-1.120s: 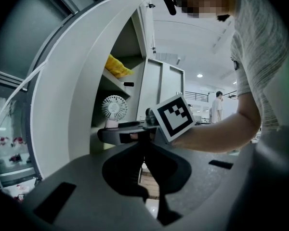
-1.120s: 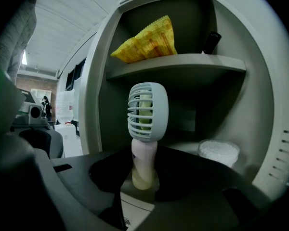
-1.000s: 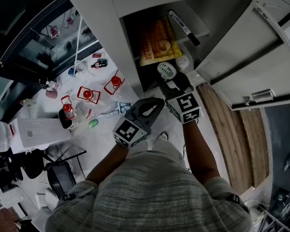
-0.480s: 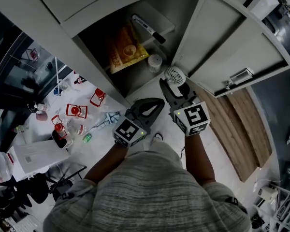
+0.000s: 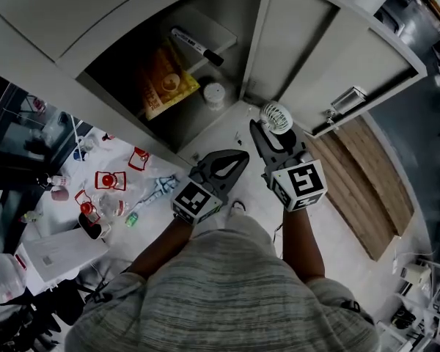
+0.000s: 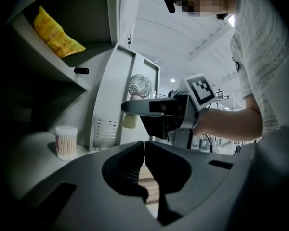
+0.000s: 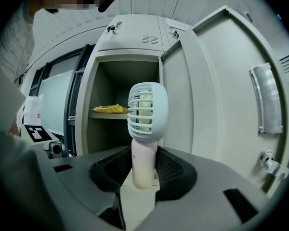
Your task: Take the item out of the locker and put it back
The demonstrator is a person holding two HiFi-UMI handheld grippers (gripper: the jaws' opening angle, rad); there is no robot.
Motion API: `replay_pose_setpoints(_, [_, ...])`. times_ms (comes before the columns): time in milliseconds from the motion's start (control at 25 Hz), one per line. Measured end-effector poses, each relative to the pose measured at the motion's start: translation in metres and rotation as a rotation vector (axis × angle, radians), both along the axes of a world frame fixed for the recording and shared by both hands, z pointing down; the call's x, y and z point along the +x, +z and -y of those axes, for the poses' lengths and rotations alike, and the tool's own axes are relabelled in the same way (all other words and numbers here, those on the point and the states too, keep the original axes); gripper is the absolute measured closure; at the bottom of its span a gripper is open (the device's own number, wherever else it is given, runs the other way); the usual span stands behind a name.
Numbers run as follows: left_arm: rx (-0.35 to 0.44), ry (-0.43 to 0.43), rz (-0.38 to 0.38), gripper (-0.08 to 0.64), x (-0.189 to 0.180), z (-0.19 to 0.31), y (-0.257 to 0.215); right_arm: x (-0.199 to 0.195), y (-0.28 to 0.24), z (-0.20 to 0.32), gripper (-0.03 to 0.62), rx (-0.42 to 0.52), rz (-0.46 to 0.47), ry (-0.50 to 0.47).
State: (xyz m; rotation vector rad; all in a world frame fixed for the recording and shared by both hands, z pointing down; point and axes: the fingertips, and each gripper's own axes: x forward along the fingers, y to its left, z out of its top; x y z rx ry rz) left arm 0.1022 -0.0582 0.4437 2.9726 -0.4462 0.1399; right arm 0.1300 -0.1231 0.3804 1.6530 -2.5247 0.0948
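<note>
A small white hand-held fan (image 7: 147,110) with a caged head stands upright between the pads of my right gripper (image 7: 143,170), which is shut on its handle. In the head view the fan (image 5: 276,117) hangs in front of the open locker (image 5: 227,20), near the edge of the door (image 5: 330,57). My left gripper (image 5: 235,158) is just left of it, shut and empty, jaws touching (image 6: 144,150). Inside the locker a yellow packet (image 5: 161,79) and a black-capped marker (image 5: 196,47) lie on the shelf. A jar of cotton swabs (image 5: 214,95) stands on the locker's bottom.
The locker door swings out to the right with its handle (image 5: 343,100) facing me. Red-and-clear small items (image 5: 106,180) and a white box (image 5: 55,251) lie on the surface at the left. A wooden strip (image 5: 367,189) runs along the floor at the right.
My right gripper has drawn the fan out from the locker's opening and to the right. The left gripper has followed alongside, still shut.
</note>
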Motion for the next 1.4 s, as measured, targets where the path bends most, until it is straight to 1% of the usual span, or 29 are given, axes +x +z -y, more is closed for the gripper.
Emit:
replay_pose_setpoints(120, [0.004,-0.012,0.000,0.551,-0.004,0.002,-0.002,-0.004,-0.003,0.002,0.439,0.014,0.004,-0.011])
replay_pose_setpoints(280, [0.009,-0.032,0.003,0.551,-0.013,0.005,-0.003,-0.015,0.000,0.006,0.439,-0.001,0.007,-0.033])
replay_pose_setpoints(360, [0.002,-0.051,0.002,0.551,-0.020,0.008,-0.002,-0.021,0.005,0.008,0.439,-0.018,0.010,-0.046])
replay_pose_setpoints(560, [-0.011,-0.105,0.019,0.551,-0.039,0.013,0.005,-0.045,0.001,0.019,0.439,0.005,0.018,-0.106])
replay_pose_setpoints(680, [-0.005,-0.138,0.013,0.551,-0.049,0.016,0.003,-0.061,0.007,0.023,0.439,-0.009,0.018,-0.147])
replay_pose_setpoints(880, [-0.022,-0.201,0.028,0.551,-0.070,0.020,0.011,-0.086,0.025,0.034,0.439,-0.050,0.022,-0.205])
replay_pose_setpoints(1040, [-0.026,-0.250,0.030,0.551,-0.087,0.024,0.013,-0.111,0.036,0.045,0.439,-0.057,0.005,-0.262])
replay_pose_setpoints(1280, [-0.019,-0.309,0.003,0.551,-0.105,0.029,0.008,-0.141,0.062,0.059,0.439,-0.095,-0.027,-0.314])
replay_pose_setpoints(1400, [-0.033,-0.321,0.023,0.551,-0.111,0.029,0.013,-0.151,0.074,0.065,0.439,-0.111,-0.050,-0.332])
